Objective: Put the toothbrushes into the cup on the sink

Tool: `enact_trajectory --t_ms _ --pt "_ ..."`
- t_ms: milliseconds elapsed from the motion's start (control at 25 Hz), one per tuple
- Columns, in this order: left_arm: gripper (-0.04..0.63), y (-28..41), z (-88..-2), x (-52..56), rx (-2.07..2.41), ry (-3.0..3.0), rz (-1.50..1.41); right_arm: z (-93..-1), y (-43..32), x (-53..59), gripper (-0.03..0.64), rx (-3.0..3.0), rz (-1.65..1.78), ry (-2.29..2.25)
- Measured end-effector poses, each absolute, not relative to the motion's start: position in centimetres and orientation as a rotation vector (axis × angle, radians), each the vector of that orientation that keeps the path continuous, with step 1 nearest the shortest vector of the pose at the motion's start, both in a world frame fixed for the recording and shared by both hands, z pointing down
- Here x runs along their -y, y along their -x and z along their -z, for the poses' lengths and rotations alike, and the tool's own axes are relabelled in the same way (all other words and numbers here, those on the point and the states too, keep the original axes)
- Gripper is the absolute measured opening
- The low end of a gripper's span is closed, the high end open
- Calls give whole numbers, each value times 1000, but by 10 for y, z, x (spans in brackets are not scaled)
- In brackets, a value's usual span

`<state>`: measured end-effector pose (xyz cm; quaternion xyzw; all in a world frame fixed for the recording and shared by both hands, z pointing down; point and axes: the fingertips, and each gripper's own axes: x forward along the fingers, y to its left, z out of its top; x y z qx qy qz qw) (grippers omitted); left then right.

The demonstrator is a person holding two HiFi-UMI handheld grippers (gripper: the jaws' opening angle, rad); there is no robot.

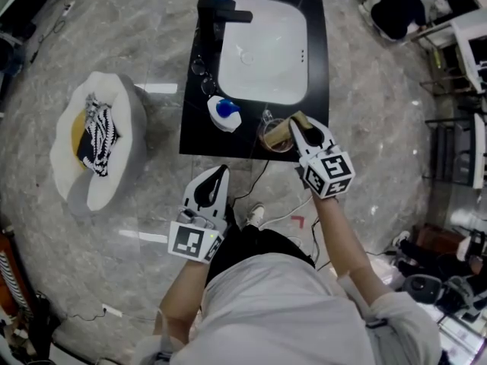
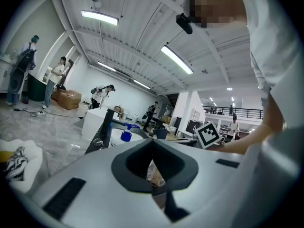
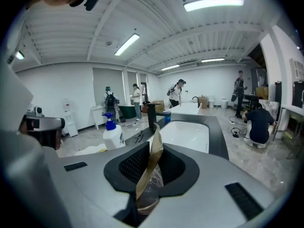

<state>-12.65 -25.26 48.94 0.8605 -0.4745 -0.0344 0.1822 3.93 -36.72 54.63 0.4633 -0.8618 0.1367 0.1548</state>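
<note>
While clamped on wrapped toothbrush [image 3: 153, 156], right hand-held gripper [image 1: 298, 125] over cup [image 1: 272, 136], soap bottle [image 1: 224, 113] beside.

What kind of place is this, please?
Probably a big workshop or test hall, not a bathroom: the sink stands alone on an open stone floor, cardboard boxes lie by the wall, and several people are in the background.

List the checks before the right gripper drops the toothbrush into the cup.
1. Right gripper grips the wrapped toothbrush: ok, jaws shut on it.
2. Toothbrush at the clear cup: ok; tip inside, cannot tell.
3. Cup upright on the black counter: ok, near its front edge.
4. Left gripper out of the way: ok, short of the counter.
5. Left gripper's load: cannot tell; a crinkled clear wrapper between shut jaws.
</note>
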Motion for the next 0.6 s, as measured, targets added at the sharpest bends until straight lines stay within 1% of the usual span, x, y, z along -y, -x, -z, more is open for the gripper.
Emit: enact_trajectory --t_ms 80,240,600 --pt "2 128 -489 254 1328 -2426 104 -551 -42 372 66 2428 -371 -1349" --pt "2 135 -481 261 1331 -2442 113 -560 -50 378 140 2366 -395 -1374" --pt "2 138 -480 273 1293 -2465 93 -571 -62 377 177 2303 -436 -1426"
